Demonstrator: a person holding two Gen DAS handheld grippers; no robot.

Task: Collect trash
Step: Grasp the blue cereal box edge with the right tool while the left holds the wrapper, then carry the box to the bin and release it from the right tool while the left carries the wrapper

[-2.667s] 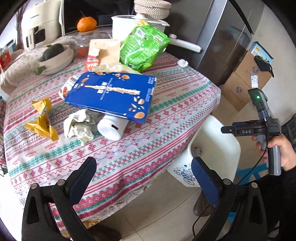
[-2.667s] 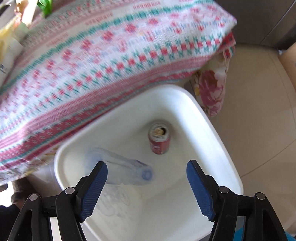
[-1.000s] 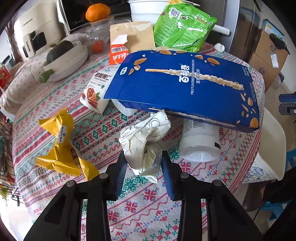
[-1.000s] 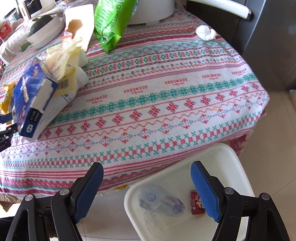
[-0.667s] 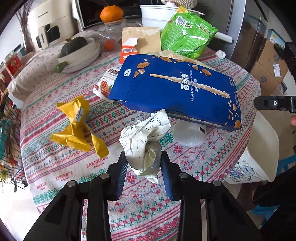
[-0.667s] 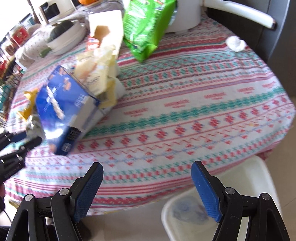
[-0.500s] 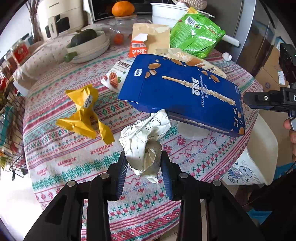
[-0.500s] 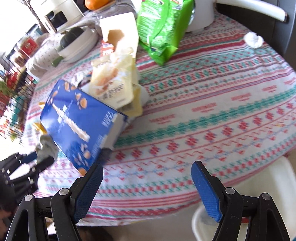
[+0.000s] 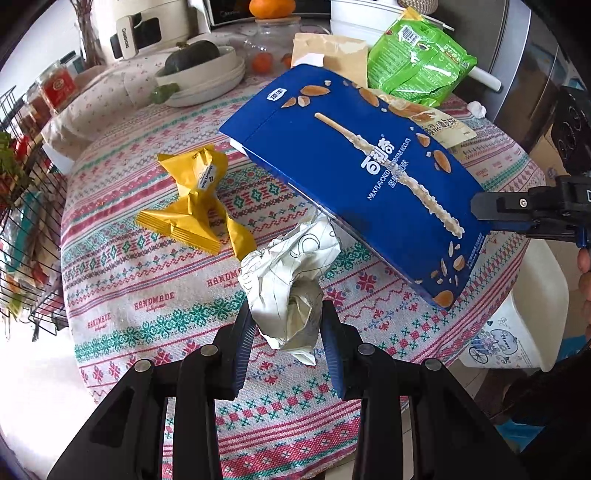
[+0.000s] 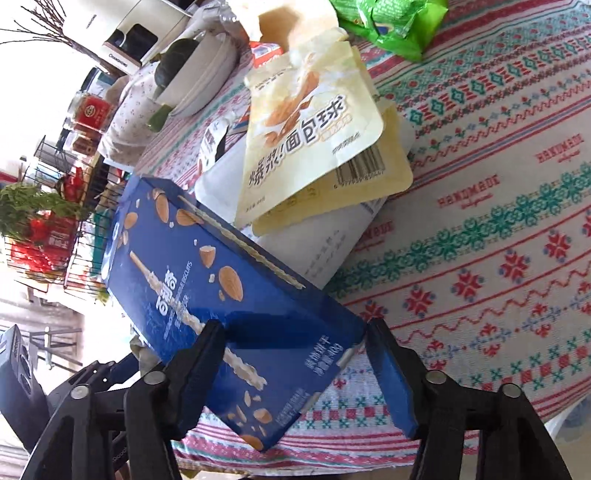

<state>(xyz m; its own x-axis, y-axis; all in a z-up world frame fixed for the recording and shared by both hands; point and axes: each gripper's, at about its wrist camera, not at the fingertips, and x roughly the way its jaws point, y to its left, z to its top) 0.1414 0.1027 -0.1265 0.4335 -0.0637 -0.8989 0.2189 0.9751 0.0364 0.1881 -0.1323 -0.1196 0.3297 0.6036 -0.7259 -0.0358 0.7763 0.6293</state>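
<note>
Crumpled paper [image 9: 286,280] | left gripper [image 9: 288,341] pinching | right gripper [image 10: 295,369] closing around blue box [image 10: 236,306]

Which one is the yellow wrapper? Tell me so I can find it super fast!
Find the round table with the red and green patterned cloth. Left of the big blue box, the yellow wrapper lies by itself on the cloth. It is the only bright yellow thing, twisted and crinkled, with a small white label near its top.

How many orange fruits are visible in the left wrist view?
3. A large orange sits at the top edge, above the glass jar. A small orange and a second small orange show through the jar. Others may be hidden.
</note>
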